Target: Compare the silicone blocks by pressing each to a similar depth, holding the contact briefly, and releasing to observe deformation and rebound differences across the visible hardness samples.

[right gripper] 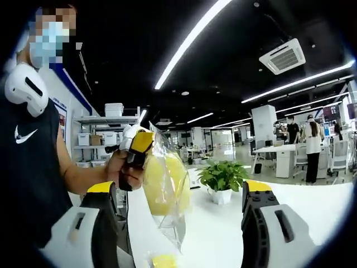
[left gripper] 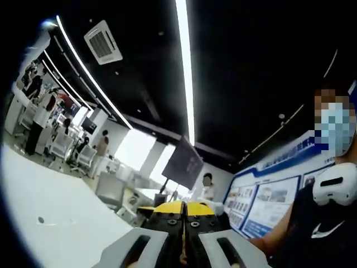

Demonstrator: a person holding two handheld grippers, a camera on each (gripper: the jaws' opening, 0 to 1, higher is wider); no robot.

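Note:
A clear plastic bag (right gripper: 165, 187) with yellow silicone pieces inside hangs in the air in the right gripper view. A person's hand holds my left gripper (right gripper: 138, 146), which is shut on the bag's top edge. In the left gripper view, the left gripper (left gripper: 183, 208) has its yellow-tipped jaws pressed together, and the bag is hidden there. My right gripper (right gripper: 178, 191) is open, its jaws spread wide on either side of the hanging bag without touching it. Another small yellow piece (right gripper: 162, 261) lies at the bottom edge, between the jaws.
A white table (right gripper: 295, 215) stretches ahead with a potted plant (right gripper: 222, 177) on it. The person (right gripper: 28, 167) in a dark sleeveless shirt stands close on the left. Shelves with boxes (right gripper: 105, 139) are behind; other people stand by desks (right gripper: 311, 146) far right.

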